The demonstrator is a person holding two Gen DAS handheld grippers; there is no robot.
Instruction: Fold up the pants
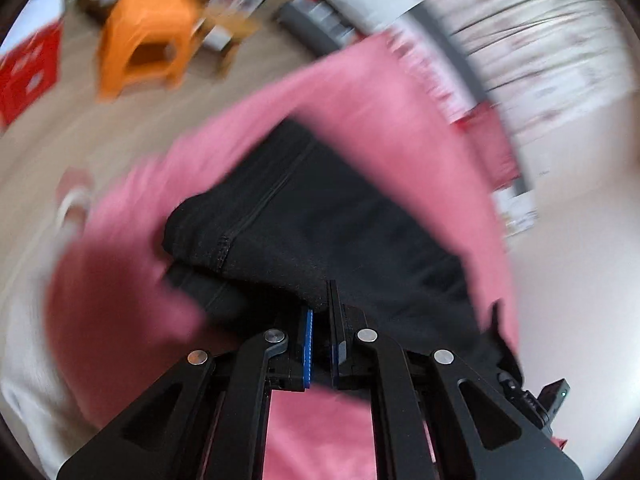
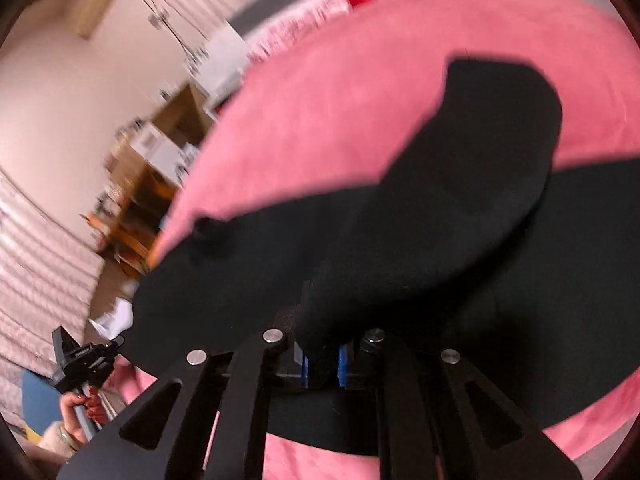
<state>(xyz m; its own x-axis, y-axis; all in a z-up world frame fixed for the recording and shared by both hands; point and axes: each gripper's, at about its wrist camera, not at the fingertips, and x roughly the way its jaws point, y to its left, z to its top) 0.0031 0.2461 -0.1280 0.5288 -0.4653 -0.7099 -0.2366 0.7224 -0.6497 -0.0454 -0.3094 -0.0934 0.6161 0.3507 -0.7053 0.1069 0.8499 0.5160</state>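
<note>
Left wrist view: left claw [image 1: 320, 344] is clamped on a bunched edge of the black pants [image 1: 320, 216], cloth pinched between the blue pads. From the claw the pants run forward and up-frame, their long axis following the visible seam toward the upper right. They lie over a pink cover [image 1: 360, 92] on what looks like a bed, not certain. Heavy blur, so this claw looks to be mid-swing. An orange stool [image 1: 148, 40] and a red crate [image 1: 28, 72] sit on the floor beyond.

Right wrist view: right claw [image 2: 322, 360] is also closed on the pants [image 2: 440, 208], fabric gripped between its pads. A lifted flap rises forward and to the right of the claw, over the rest of the garment, which spreads crosswise on the pink cover [image 2: 340, 92]. The other claw [image 2: 80, 360] shows low at the left, held in a hand, well apart from this one.

Judgement: both ends are held, so the next move hinges on carrying the lifted part along the long axis. Risk is uneven travel skewing the fold.
</note>
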